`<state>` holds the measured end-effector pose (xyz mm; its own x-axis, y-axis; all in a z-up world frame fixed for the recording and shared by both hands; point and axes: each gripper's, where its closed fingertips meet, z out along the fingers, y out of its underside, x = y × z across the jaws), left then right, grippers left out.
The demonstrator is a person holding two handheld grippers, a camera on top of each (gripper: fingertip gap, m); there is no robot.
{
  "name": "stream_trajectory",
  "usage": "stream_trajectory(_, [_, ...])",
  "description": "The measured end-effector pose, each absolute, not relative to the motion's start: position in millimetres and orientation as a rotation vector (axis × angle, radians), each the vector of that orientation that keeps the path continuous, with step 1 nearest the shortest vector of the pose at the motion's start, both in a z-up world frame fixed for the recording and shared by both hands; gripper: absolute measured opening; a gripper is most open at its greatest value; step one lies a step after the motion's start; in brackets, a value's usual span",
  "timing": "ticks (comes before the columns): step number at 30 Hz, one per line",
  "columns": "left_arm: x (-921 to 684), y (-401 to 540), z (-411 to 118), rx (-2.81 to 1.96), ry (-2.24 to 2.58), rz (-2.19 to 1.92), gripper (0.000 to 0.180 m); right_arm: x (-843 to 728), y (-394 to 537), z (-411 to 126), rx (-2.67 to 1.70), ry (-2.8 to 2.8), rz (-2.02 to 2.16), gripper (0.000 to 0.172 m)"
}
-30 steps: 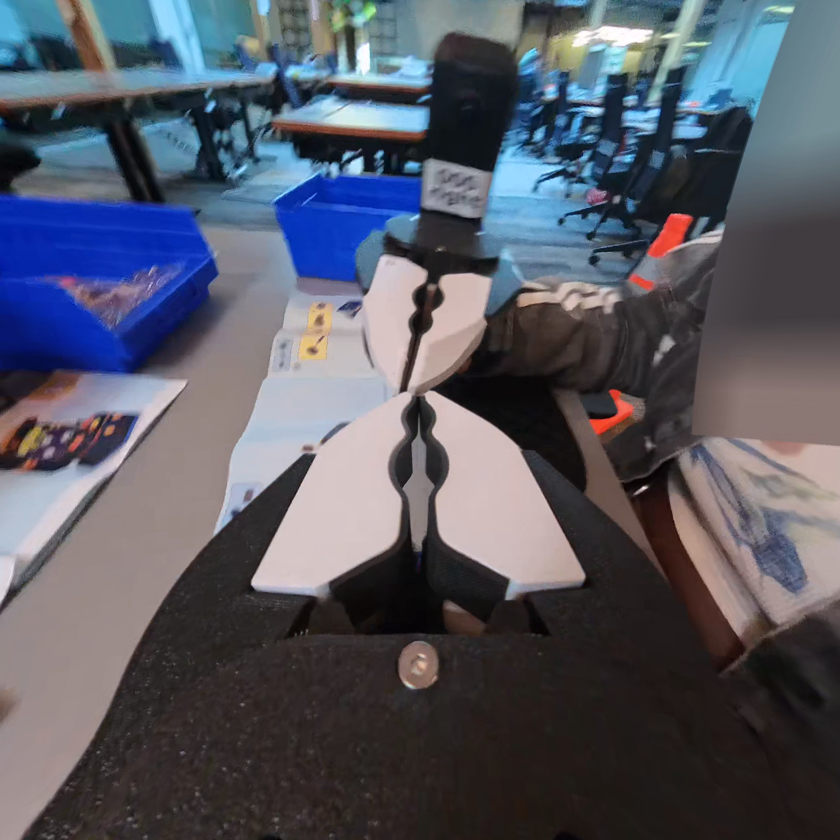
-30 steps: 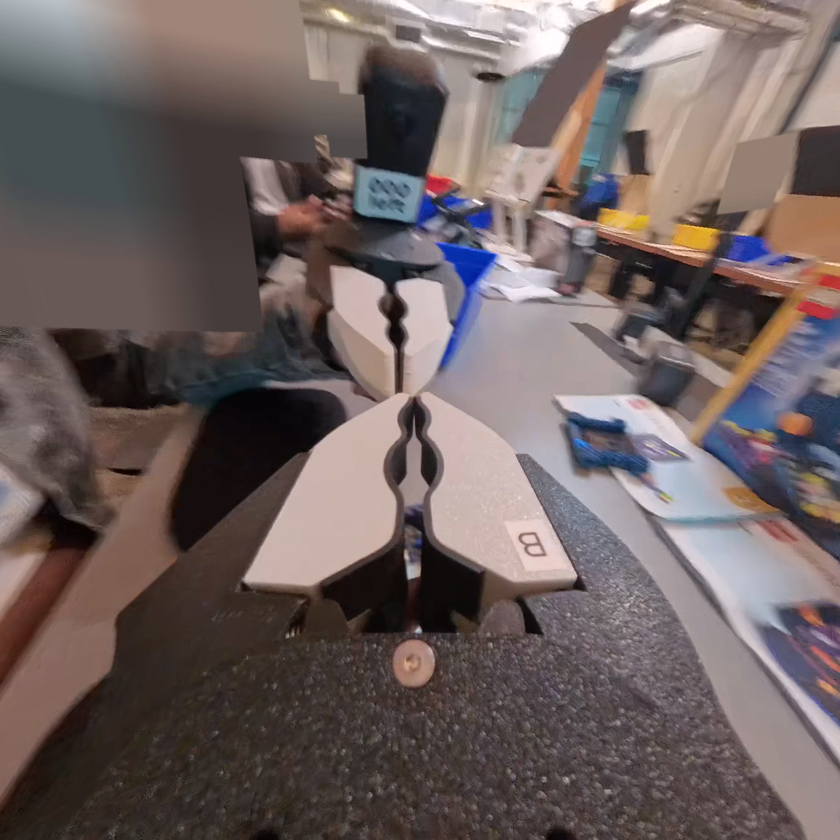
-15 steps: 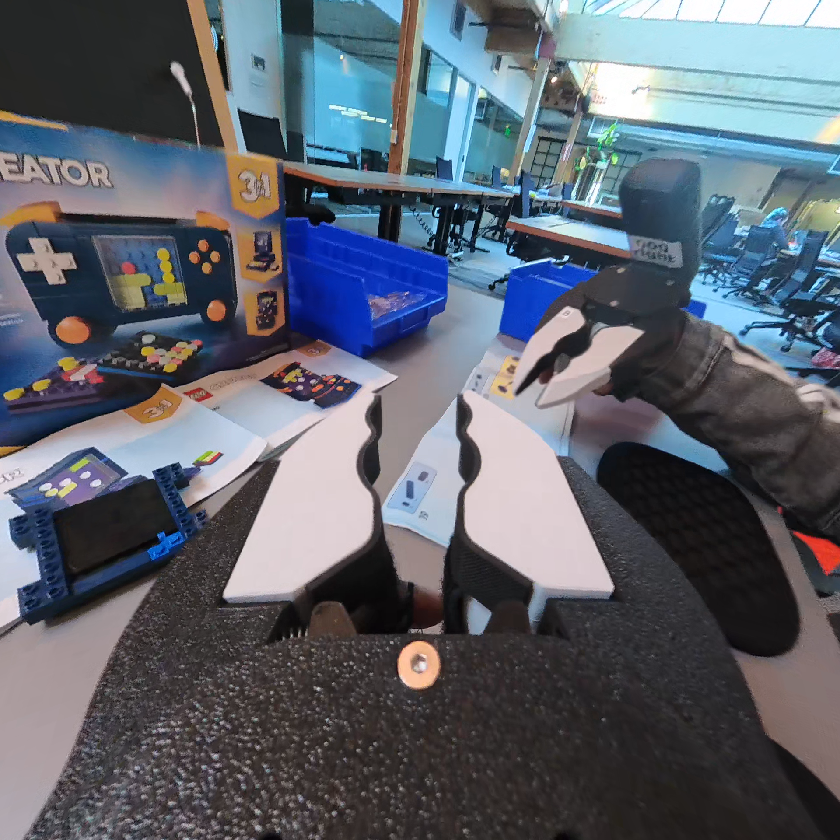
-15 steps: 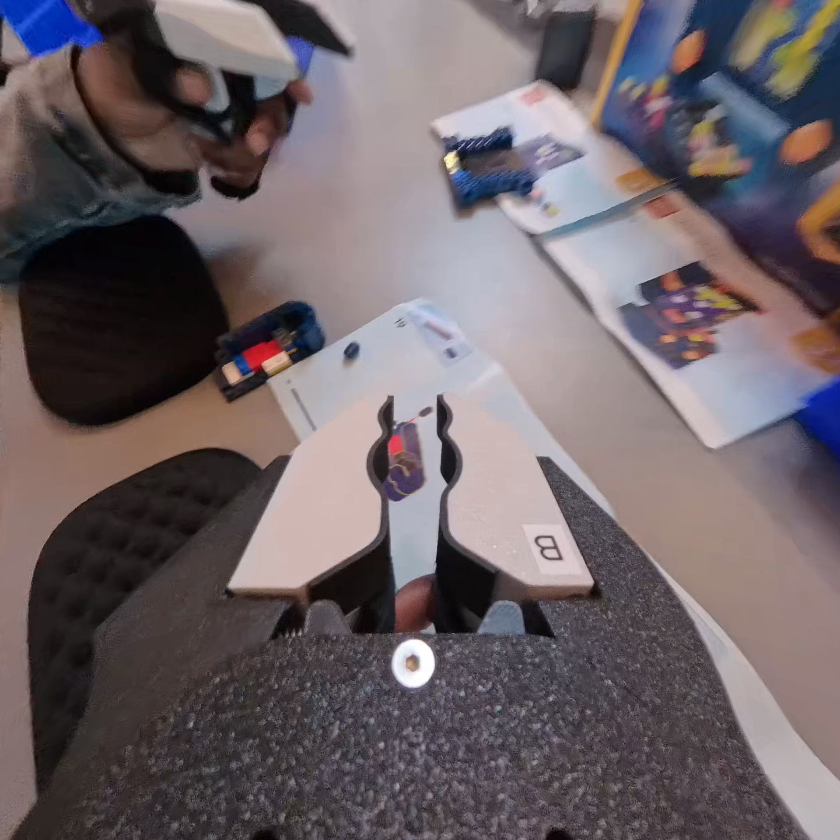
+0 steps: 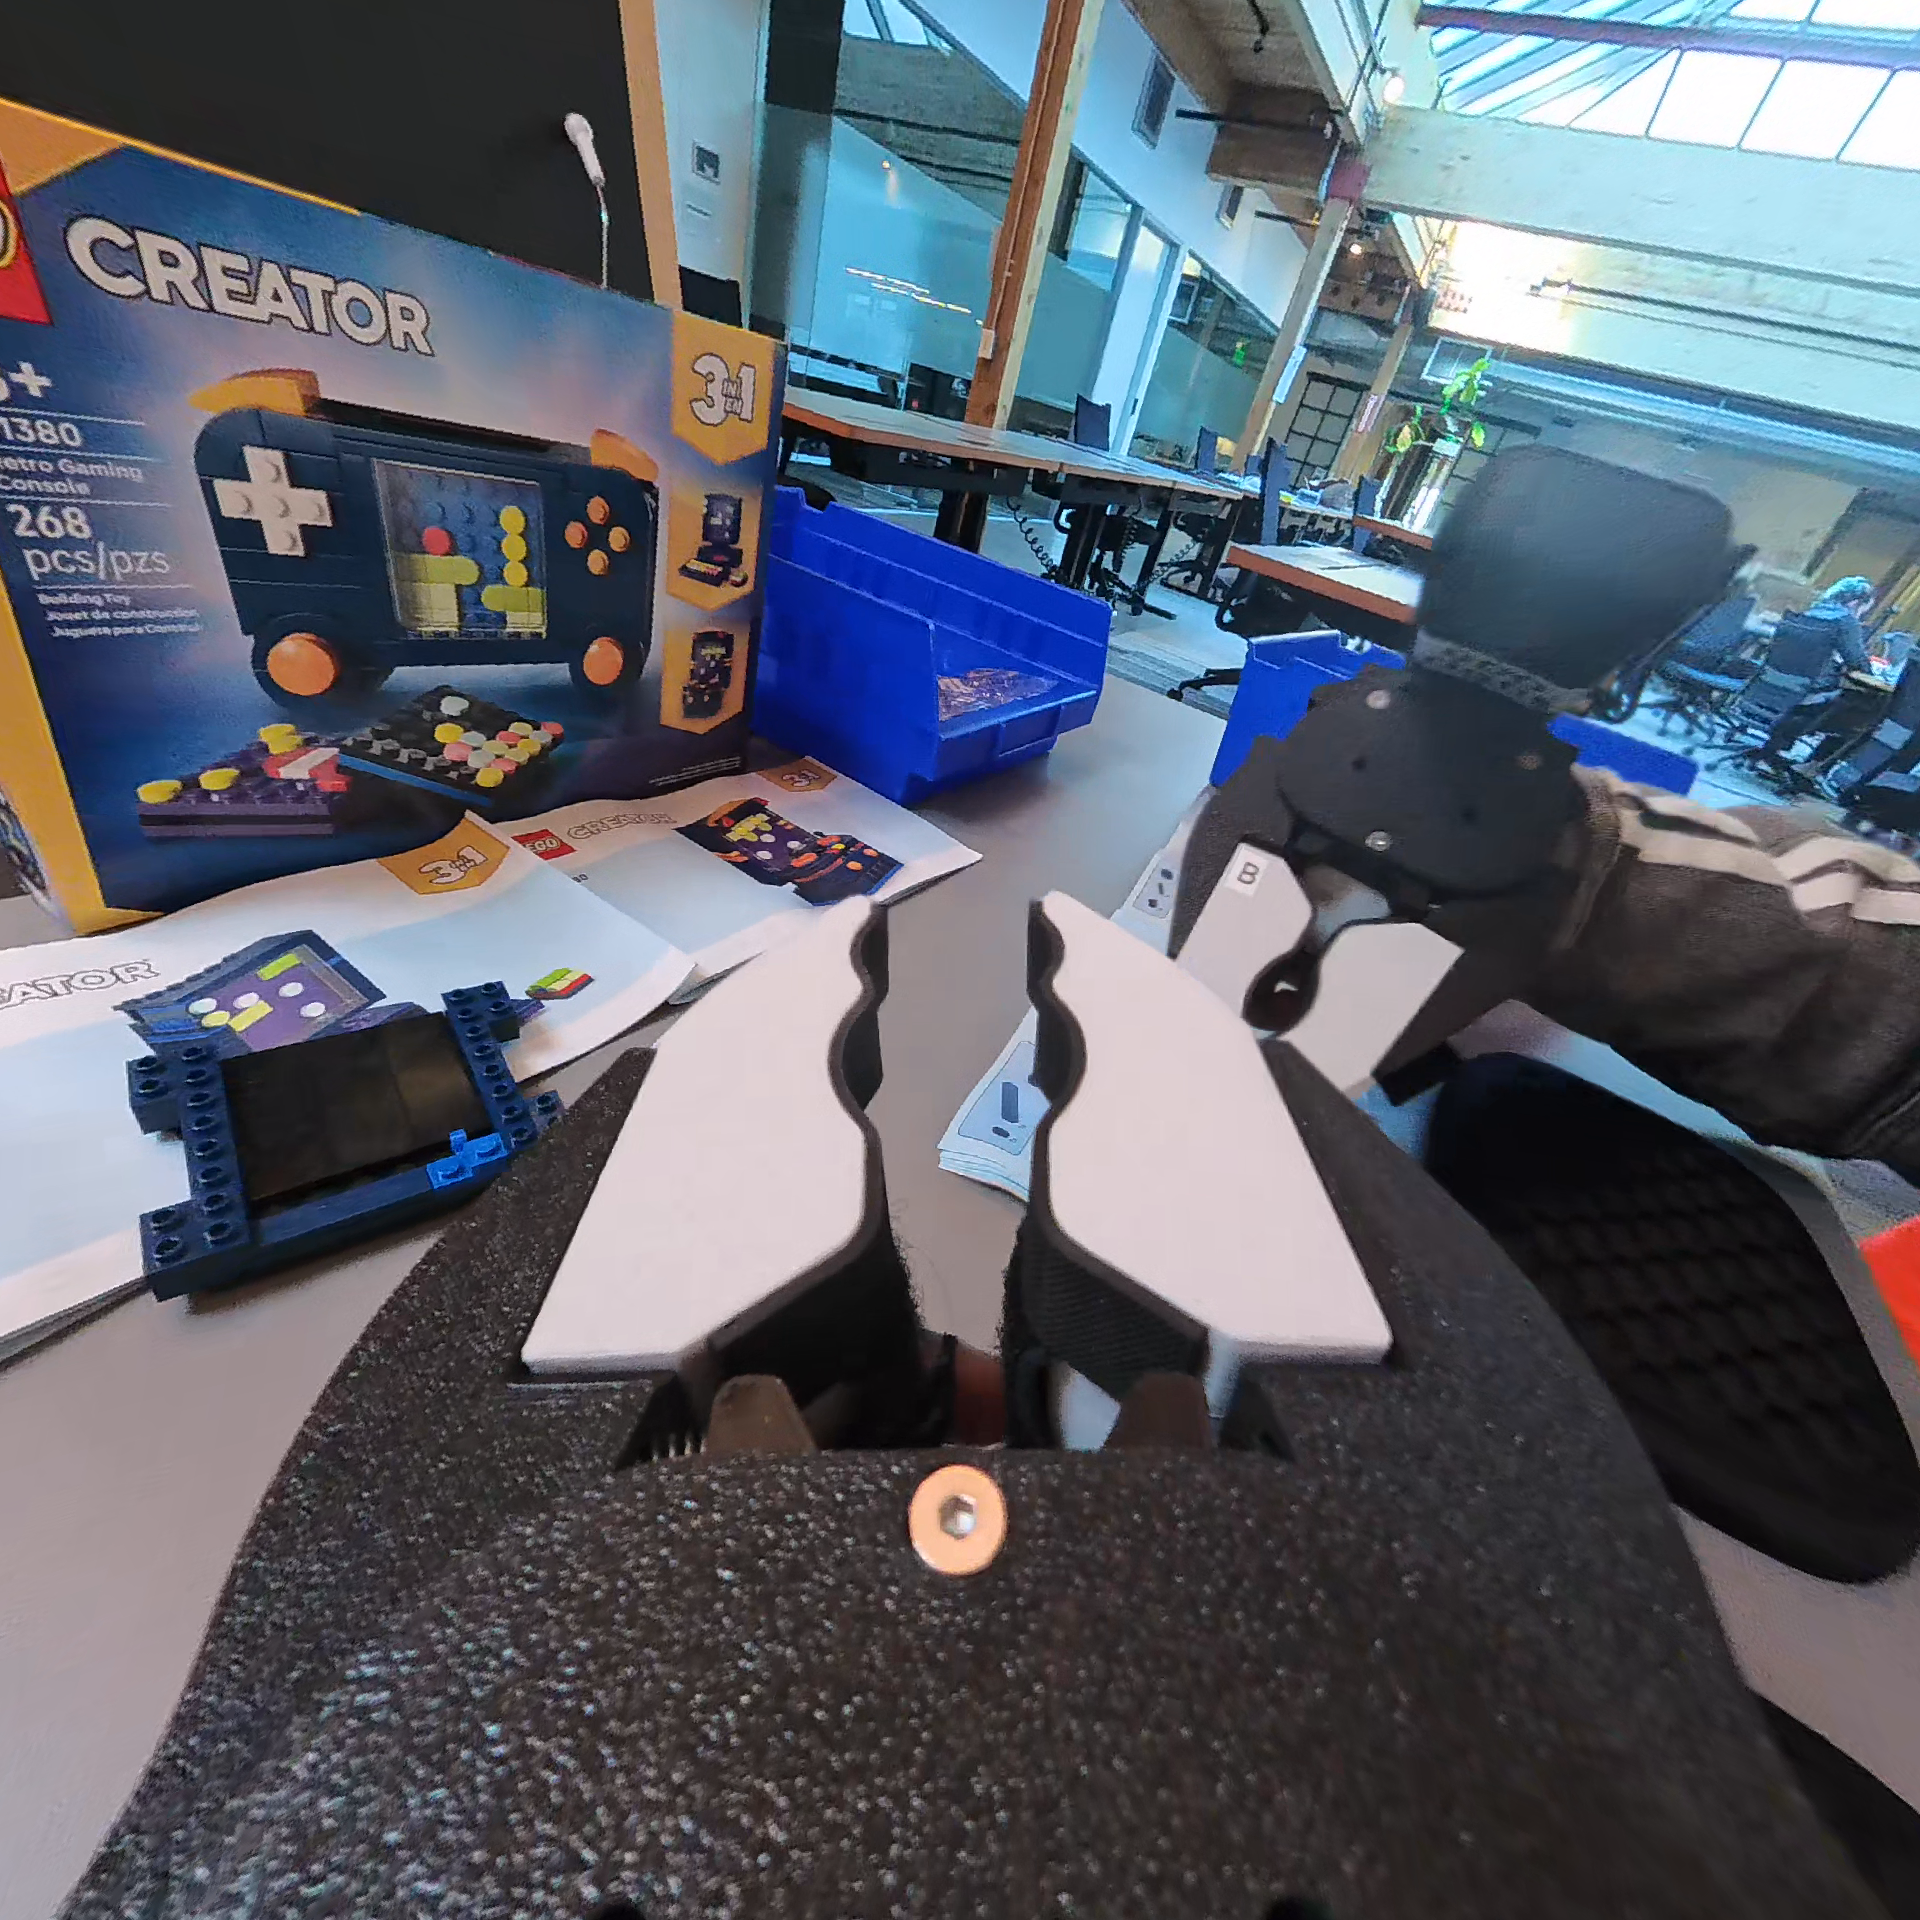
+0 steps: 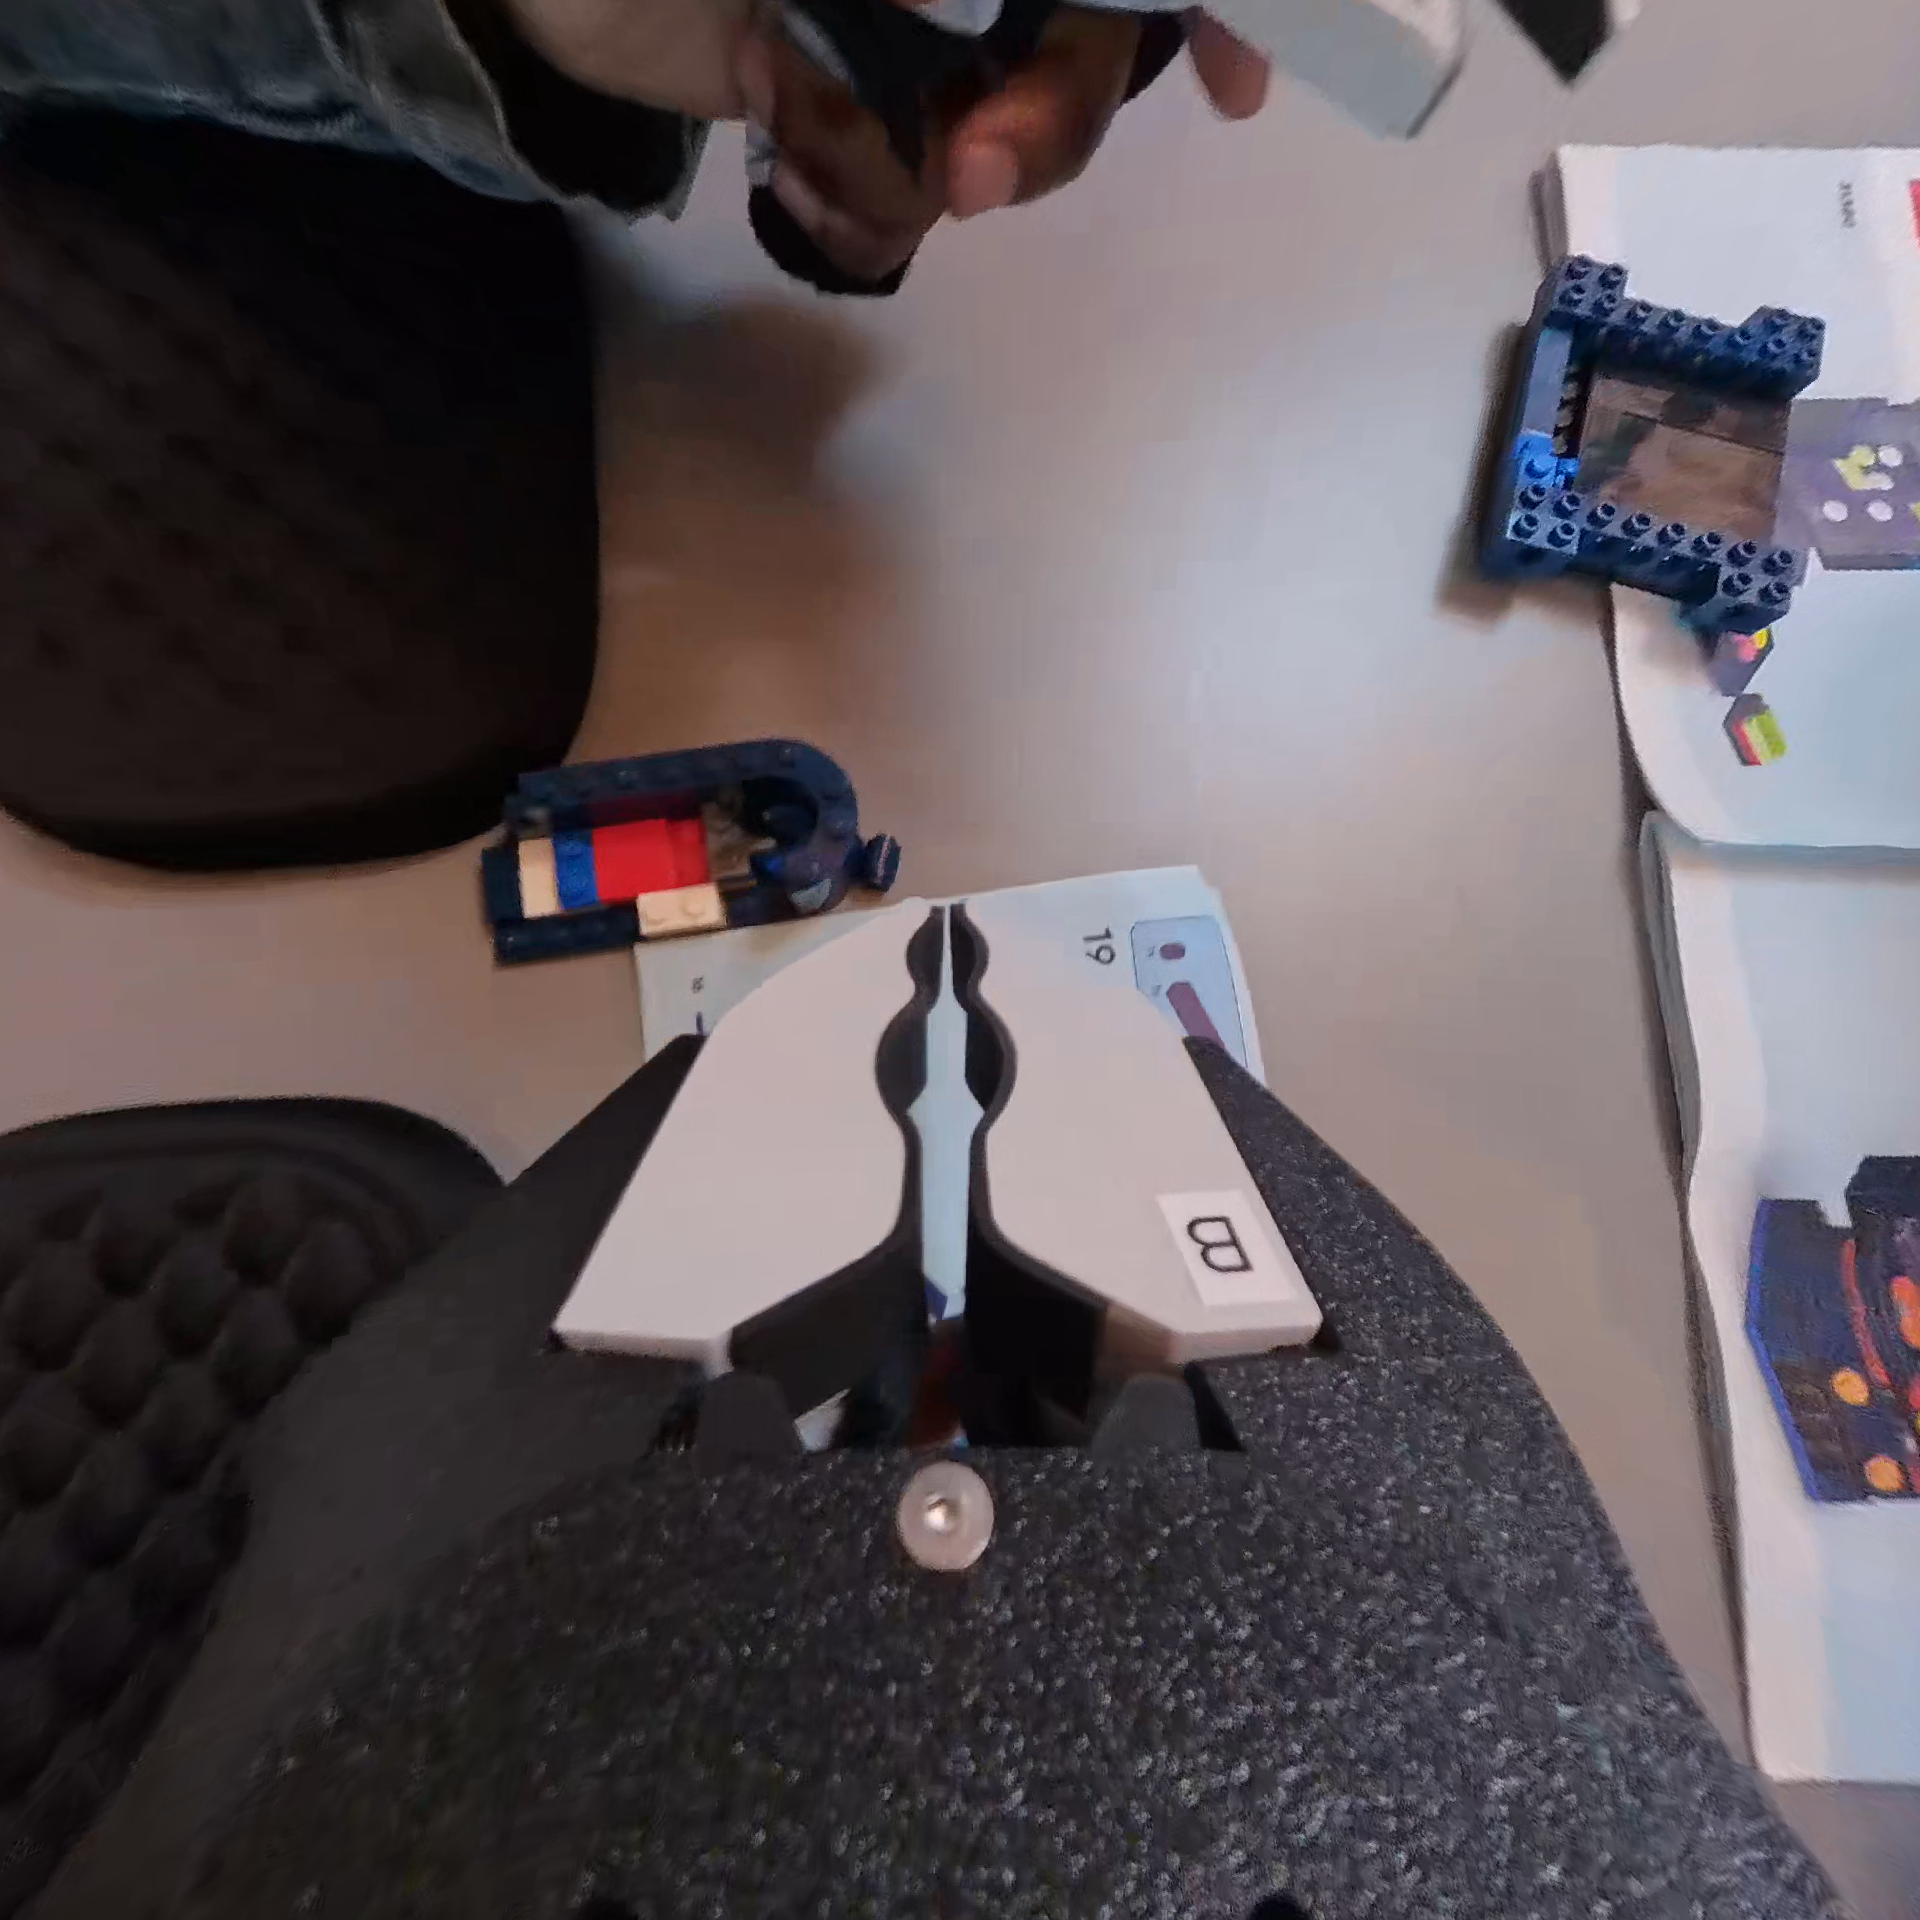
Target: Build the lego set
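— Over the grey tabletop (image 5: 1091, 769), where are your tongs?

— My left gripper (image 5: 956, 940) hangs with its white fingers (image 5: 748, 1091) apart, bare table showing in the gap, nothing between them. My right gripper (image 6: 950, 914) points down at the open white instruction booklet (image 6: 1049, 914) with its tips together; I see nothing pinched in them

— Why hold them so?

— My guess: the right one sits low over the booklet page because the small dark-blue brick piece with red, blue and cream bricks (image 6: 665, 852) lies just beyond its tips, touching the page's far edge. The left one is held higher and well apart from any brick

— And the other build?

— A dark-blue brick frame around a black panel (image 5: 312, 1112) rests on a white leaflet (image 5: 343, 935) at near left, probably kept by its own picture for comparison. Behind it stands the tall blue cardboard toy box (image 5: 395, 520), upright so its front can be seen

— Any containers?

— One blue plastic bin (image 5: 914, 665) far beyond the box; something clear and crinkled, perhaps bags, lies in it. A second blue bin (image 5: 1288, 686) is farther right; its inside is hidden
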<state>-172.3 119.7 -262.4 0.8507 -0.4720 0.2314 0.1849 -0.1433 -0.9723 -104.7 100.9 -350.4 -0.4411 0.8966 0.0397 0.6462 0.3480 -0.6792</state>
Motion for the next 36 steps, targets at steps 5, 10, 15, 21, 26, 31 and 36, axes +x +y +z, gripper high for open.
stream_trajectory(5, [-171,120,-269,-1.656,0.266,-0.564,0.025,-107,87,-364,-1.338,-2.233,0.909,0.000])
stream_trajectory(10, [-170,121,-273,-1.667,0.235,-0.637,0.025,-111,70,-368,-1.285,-2.269,0.927,0.000])
stream_trajectory(15, [-170,121,-277,-1.682,0.216,-0.676,0.025,-115,86,-367,-1.331,-2.208,0.831,0.008])
stream_trajectory(21, [-173,122,-282,-1.702,0.222,-0.642,0.025,-114,82,-378,-1.351,-2.223,0.800,0.007])
stream_trajectory(26, [-176,124,-278,-1.670,0.214,-0.635,0.029,-124,86,-360,-1.446,-2.031,1.084,0.007])
stream_trajectory(31, [-183,116,-240,-1.407,0.166,-0.429,0.042,-135,117,-256,-1.601,-1.072,2.074,0.007])
stream_trajectory(36, [-145,95,-217,-1.195,0.511,0.239,0.030,-136,120,-232,-1.637,-0.391,2.530,0.007])
